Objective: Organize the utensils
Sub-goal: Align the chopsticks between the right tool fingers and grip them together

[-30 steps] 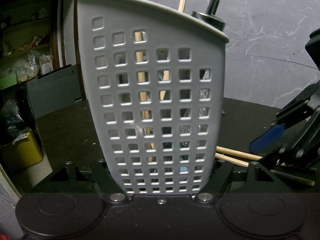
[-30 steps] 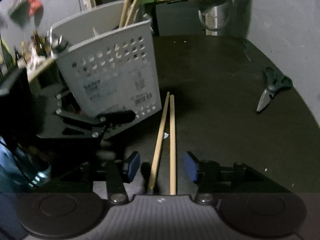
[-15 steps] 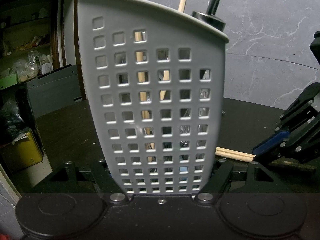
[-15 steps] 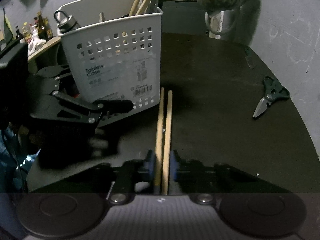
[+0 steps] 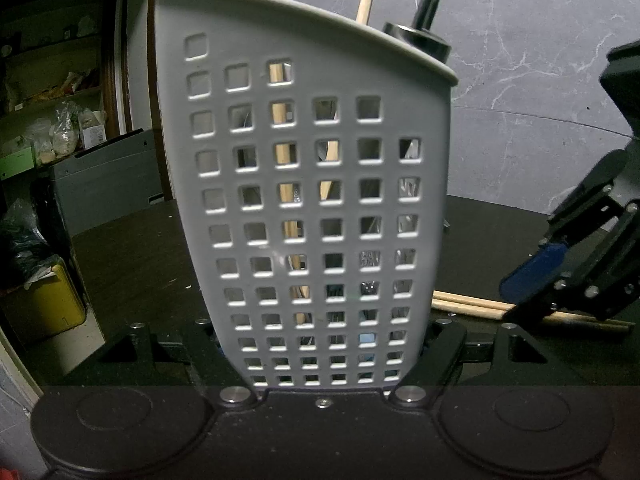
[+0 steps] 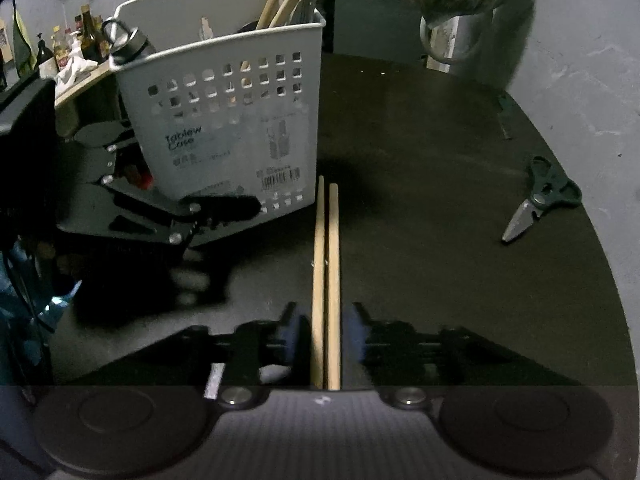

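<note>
My left gripper [image 5: 324,356] is shut on the foot of a white perforated utensil basket [image 5: 320,200], which stands upright on the black table. The basket holds wooden sticks [image 5: 366,0] and a black-capped bottle [image 5: 416,40]. In the right wrist view the basket [image 6: 224,120] stands at the far left with the left gripper [image 6: 172,216] clamped on it. Two wooden chopsticks [image 6: 328,240] lie side by side on the table, pointing at the basket's corner. My right gripper [image 6: 326,336] straddles their near ends. Its jaws are opening, and a thin gap shows between each blue pad and the chopsticks.
Dark-handled scissors [image 6: 536,200] lie on the right of the black table [image 6: 420,140]. A metal mug [image 6: 452,40] stands at the far edge. Bottles [image 6: 80,40] crowd a shelf at the far left. A yellow box [image 5: 44,304] sits on the floor beyond the table's left edge.
The right jaws closed in on the two splayed chopsticks, pushed them parallel, then parted slightly. The right wrist rolled, so the basket now looks upright. The left gripper and basket stayed put.
</note>
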